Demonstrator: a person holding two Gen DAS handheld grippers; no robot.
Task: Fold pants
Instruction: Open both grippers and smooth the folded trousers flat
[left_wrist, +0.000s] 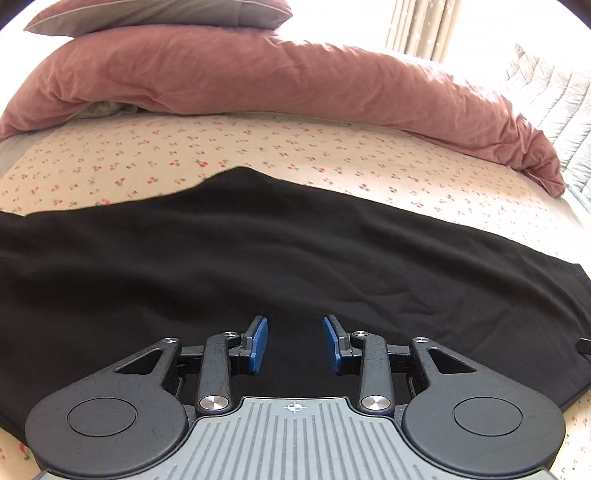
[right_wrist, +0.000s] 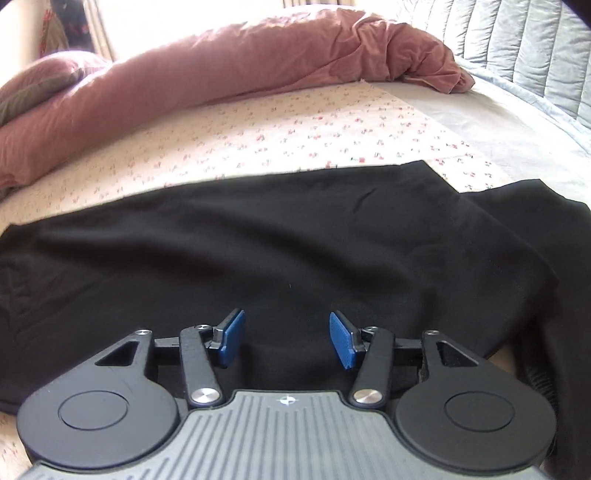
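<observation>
Pants (left_wrist: 258, 251) flat on bed (left_wrist: 184, 155), lying sideways just ahead of both tongs (left_wrist: 294, 341) (right_wrist: 286, 338), spread apart, holding nothing.

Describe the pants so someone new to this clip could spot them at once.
Start at the bed, covered by a cherry-print sheet with a rolled pink duvet along its far side. The pants lie spread flat across the near part of the sheet, just under both open grippers. They are the only plain black cloth there.
</observation>
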